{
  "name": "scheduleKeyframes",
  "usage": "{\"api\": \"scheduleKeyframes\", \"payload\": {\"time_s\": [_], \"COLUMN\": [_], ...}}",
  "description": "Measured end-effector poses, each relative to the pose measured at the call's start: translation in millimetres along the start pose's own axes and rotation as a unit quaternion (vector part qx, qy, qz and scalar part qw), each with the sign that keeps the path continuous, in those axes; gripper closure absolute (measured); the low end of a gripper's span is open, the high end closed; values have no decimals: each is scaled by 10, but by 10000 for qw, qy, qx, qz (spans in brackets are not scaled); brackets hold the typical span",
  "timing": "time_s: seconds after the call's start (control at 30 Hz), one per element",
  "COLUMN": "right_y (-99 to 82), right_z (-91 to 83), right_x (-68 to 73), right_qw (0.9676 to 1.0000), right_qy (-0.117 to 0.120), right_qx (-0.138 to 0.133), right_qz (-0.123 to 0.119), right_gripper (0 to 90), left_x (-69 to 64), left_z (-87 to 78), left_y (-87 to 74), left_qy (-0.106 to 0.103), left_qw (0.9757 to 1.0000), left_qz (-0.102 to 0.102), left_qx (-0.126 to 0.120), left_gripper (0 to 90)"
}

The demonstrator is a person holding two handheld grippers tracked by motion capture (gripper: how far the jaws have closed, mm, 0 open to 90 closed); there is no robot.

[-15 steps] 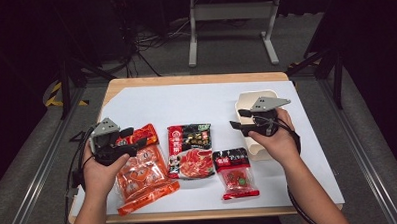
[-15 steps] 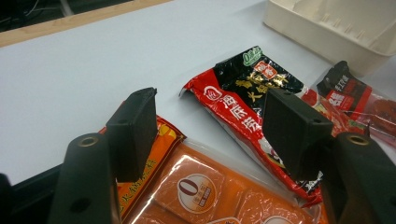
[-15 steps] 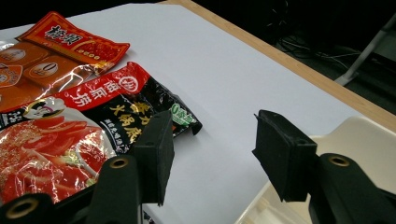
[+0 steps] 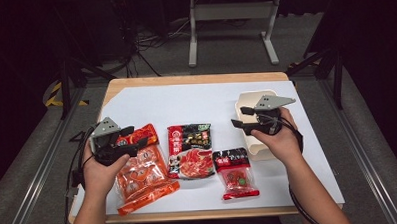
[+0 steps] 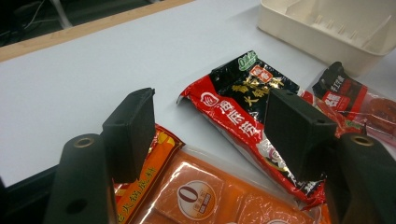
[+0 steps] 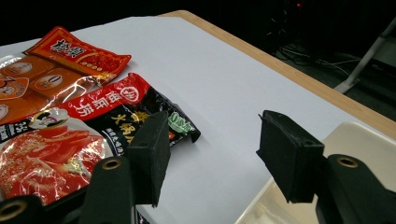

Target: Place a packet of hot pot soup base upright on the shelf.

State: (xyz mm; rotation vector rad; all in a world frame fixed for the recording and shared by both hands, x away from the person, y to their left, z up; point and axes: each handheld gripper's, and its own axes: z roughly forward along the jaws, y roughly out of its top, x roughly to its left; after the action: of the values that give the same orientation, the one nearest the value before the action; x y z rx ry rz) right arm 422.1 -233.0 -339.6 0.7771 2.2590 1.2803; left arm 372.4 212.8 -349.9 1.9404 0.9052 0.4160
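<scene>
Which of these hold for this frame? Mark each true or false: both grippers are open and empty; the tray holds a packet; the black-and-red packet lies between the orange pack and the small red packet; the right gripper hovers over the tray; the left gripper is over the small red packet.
1. Both grippers are open and empty: true, left gripper and right gripper.
2. The tray holds a packet: false, no packet lies in it.
3. The black-and-red packet lies between the orange pack and the small red packet: true.
4. The right gripper hovers over the tray: true.
5. The left gripper is over the small red packet: false, it is over the orange pack.
</scene>
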Motion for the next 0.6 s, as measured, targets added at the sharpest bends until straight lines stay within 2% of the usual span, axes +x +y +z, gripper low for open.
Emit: {"api": "scheduleKeyframes", "payload": {"time_s": [0.2, 0.23, 0.6], "right_y": [14, 17, 20], "right_z": [-8, -12, -19], "right_x": [4, 3, -16], "right_qw": [10000, 10000, 9999], "right_qy": [22, 26, 9], "right_qx": [-57, -65, -96], "right_qz": [43, 47, 66], "right_gripper": [416, 415, 401], "left_x": [8, 4, 95], "left_z": [73, 102, 441], "left_y": [68, 80, 214], "left_qy": [-221, -259, -427], "left_qw": [9997, 9995, 9975], "left_qz": [-62, -138, -473], "left_qx": [-121, -123, -308], "left_gripper": [348, 348, 340]}}
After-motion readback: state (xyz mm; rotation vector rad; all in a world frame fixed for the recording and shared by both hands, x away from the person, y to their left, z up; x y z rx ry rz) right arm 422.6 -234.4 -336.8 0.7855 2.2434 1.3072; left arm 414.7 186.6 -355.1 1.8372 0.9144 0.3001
